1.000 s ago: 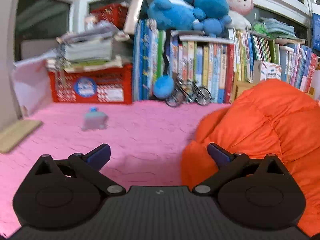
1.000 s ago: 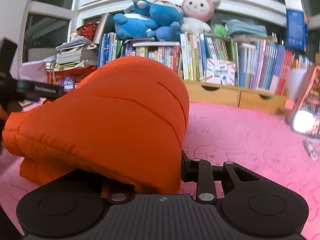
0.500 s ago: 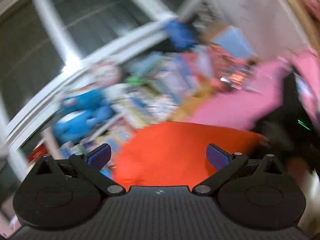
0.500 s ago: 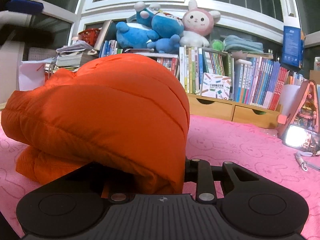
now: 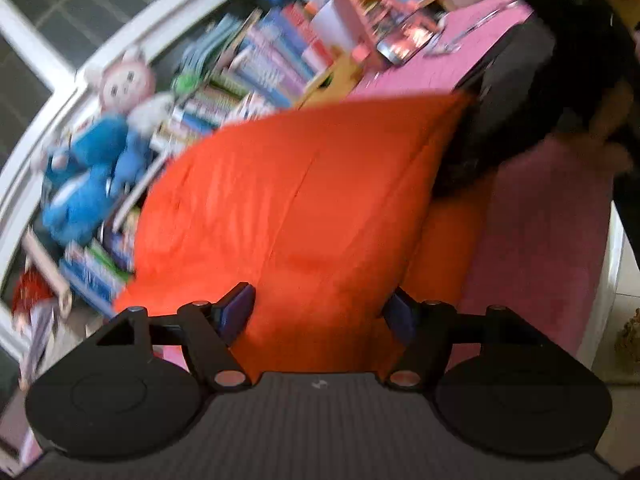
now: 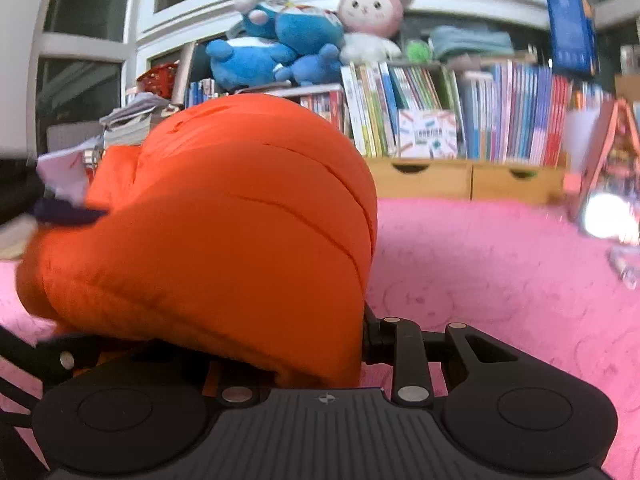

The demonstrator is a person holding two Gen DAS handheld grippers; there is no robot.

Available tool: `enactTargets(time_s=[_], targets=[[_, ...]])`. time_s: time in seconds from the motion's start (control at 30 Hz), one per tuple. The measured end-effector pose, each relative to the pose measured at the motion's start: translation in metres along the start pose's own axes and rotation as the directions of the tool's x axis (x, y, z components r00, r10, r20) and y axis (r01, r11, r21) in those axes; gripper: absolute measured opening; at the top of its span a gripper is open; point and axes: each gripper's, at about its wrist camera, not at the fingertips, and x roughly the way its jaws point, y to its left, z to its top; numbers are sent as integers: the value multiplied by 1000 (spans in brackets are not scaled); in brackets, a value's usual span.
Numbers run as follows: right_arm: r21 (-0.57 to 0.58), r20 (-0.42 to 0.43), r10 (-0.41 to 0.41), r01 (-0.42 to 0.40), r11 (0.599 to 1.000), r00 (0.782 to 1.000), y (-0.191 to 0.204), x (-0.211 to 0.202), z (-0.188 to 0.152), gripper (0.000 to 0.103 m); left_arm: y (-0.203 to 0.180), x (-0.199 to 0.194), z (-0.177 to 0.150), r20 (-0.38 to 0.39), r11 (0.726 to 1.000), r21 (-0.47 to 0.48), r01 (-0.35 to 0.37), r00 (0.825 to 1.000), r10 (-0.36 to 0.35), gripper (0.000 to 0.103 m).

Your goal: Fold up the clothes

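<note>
Orange quilted puffer jacket point(image 6: 224, 232), bunched into a rounded heap, lies on a pink fuzzy blanket point(image 6: 500, 280) patterned with faint outlines, filling the left and centre of the right wrist view and the middle of the left wrist view point(image 5: 304, 208). Behind it in the right wrist view, a row of upright books point(image 6: 460, 116) stands on low wooden drawers point(image 6: 468, 178), with blue plush toys point(image 6: 276, 48) and a pink-and-white rabbit plush point(image 6: 370, 16) on top, against white-framed windows point(image 6: 84, 44) at upper left. A red plastic basket point(image 6: 158, 76) and a stack of papers point(image 6: 132, 120) sit at left, and a small lit pink model house point(image 6: 608, 184) stands at the right edge. The left wrist view is tilted and blurred, showing the same books point(image 5: 256, 76) and plush toys point(image 5: 92, 172) at upper left. The right hand-held gripper point(image 6: 288, 360) is largely buried under the jacket's lower edge, so I cannot tell how its jaws stand. The left hand-held gripper point(image 5: 322, 314) has its blue-padded fingers point(image 5: 238, 312) set apart, with the near end of the jacket between them, though contact is unclear. That gripper also appears at the left edge of the right wrist view, against the jacket.
</note>
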Motion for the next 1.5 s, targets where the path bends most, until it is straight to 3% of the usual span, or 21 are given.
enactTargets(time_s=[0.1,0.23,0.27,0.3,0.37,0.5,0.57,0.63,0.7,0.77,0.83,0.87,0.93,1.0,1.1,1.17,1.23,1.3,1.33,1.4,1.5], targets=[[7,-7,7,-7,1000,1000,-2,0,-1,32,16,1,-14,-51,989,-143,30,998,-37,71],[-15,-18,43,-43,999,999,-5,-3,-1,33,35,5,-23,-63,936,-343,76,993,-104,71],[-24,-21,63,-64,998,998,-8,-7,-1,38,37,5,-24,-60,926,-370,82,992,-112,71],[-32,-26,88,-89,996,996,-13,-13,0,42,38,4,-25,-55,922,-379,84,992,-113,71],[-48,-37,148,-149,988,988,-26,-29,1,59,39,4,-27,-44,918,-388,88,993,-114,71],[-55,-48,320,-323,945,946,-61,-74,12,69,40,3,-31,-23,903,-418,101,992,-121,71],[-73,10,363,-361,930,932,-71,-94,29,80,39,2,-35,-15,895,-434,105,992,-123,71],[-98,81,358,-350,932,930,-69,-95,55,84,39,2,-36,-9,890,-444,107,992,-124,71],[-129,139,334,-317,940,932,-60,-84,85,84,39,2,-37,-9,885,-453,108,992,-126,71],[-192,123,304,-278,941,945,-38,-48,113,76,39,3,-37,-9,881,-461,109,992,-128,71],[-246,63,288,-265,932,955,-12,-5,137,66,40,3,-38,-8,875,-472,111,992,-130,71],[-255,13,276,-263,930,961,0,19,146,53,41,4,-39,-7,870,-480,112,991,-131,72],[-274,-89,241,-257,927,966,21,58,152,46,42,4,-41,-4,861,-496,113,991,-132,72],[-301,-174,204,-249,921,963,40,91,151,46,46,-3,-43,3,850,-512,126,990,-144,72],[-310,-210,187,-246,918,960,51,108,135,46,66,-28,-50,82,787,-588,189,981,-174,74],[-311,-208,200,-259,914,957,51,109,125,46,91,-50,-57,186,709,-663,239,970,-154,87],[-318,-200,206,-262,911,958,51,109,116,47,119,-68,-62,281,618,-733,283,954,-104,92],[-321,-189,211,-263,910,959,49,110,110,47,144,-74,-60,327,527,-799,288,945,-20,95],[-314,-180,217,-266,911,959,48,110,108,47,151,-70,-56,309,514,-820,252,951,28,96],[-295,-156,239,-276,915,958,45,109,104,47,156,-48,-39,203,562,-822,96,970,130,95],[-260,-105,292,-310,914,951,36,103,105,48,148,-2,-8,55,648,-753,-116,970,238,95]])
